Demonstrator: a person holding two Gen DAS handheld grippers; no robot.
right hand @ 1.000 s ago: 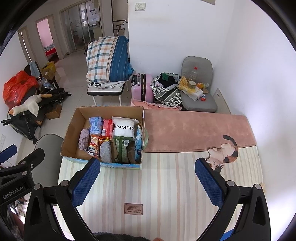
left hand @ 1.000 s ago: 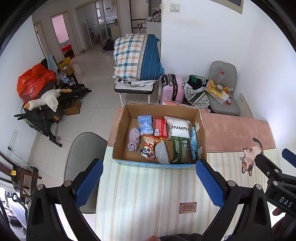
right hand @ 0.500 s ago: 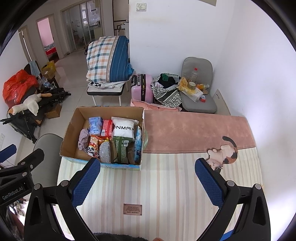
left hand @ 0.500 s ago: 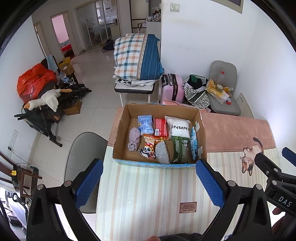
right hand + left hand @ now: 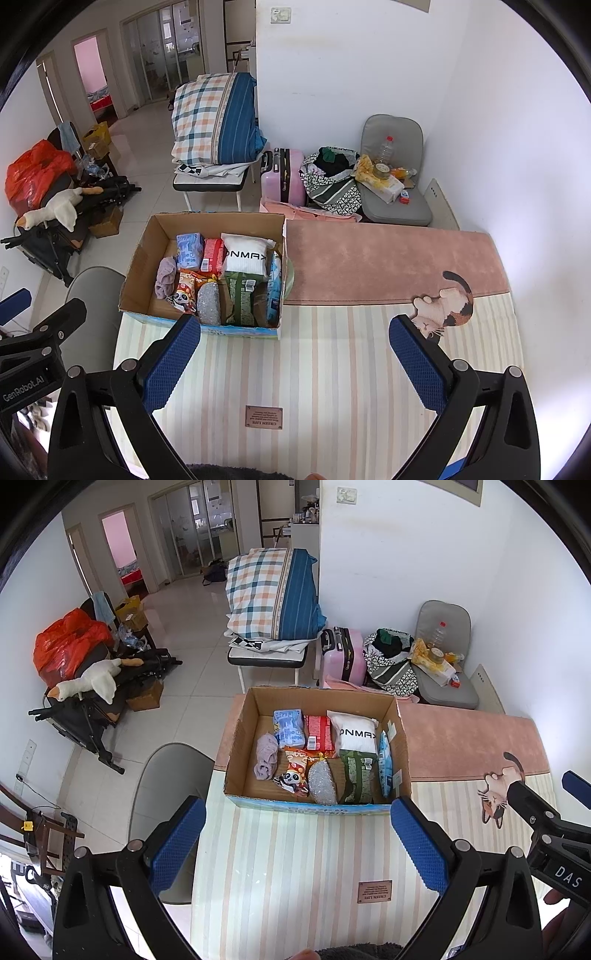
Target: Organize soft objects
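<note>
An open cardboard box [image 5: 314, 698] [image 5: 147, 243] stands on the striped mat, holding soft packs: a white pouch [image 5: 356, 733] [image 5: 245, 254], a lilac cloth [image 5: 266, 760] [image 5: 165, 277], a blue pack [image 5: 288, 727], a red pack [image 5: 319, 731], a panda snack bag [image 5: 295, 775], a green pack [image 5: 355, 779] and a silvery pouch [image 5: 322, 782]. My left gripper [image 5: 295, 843] is open and empty, short of the box's near wall. My right gripper [image 5: 295, 360] is open and empty over the mat, to the right of the box.
A striped mat [image 5: 332, 369] with a brown label [image 5: 263, 417] covers the near surface; a pink rug [image 5: 388, 262] and a cat-shaped mat [image 5: 447, 306] lie to the right. A grey chair [image 5: 170, 771] stands left. A bench with a plaid pillow [image 5: 273, 594], a pink suitcase and a cluttered seat are behind.
</note>
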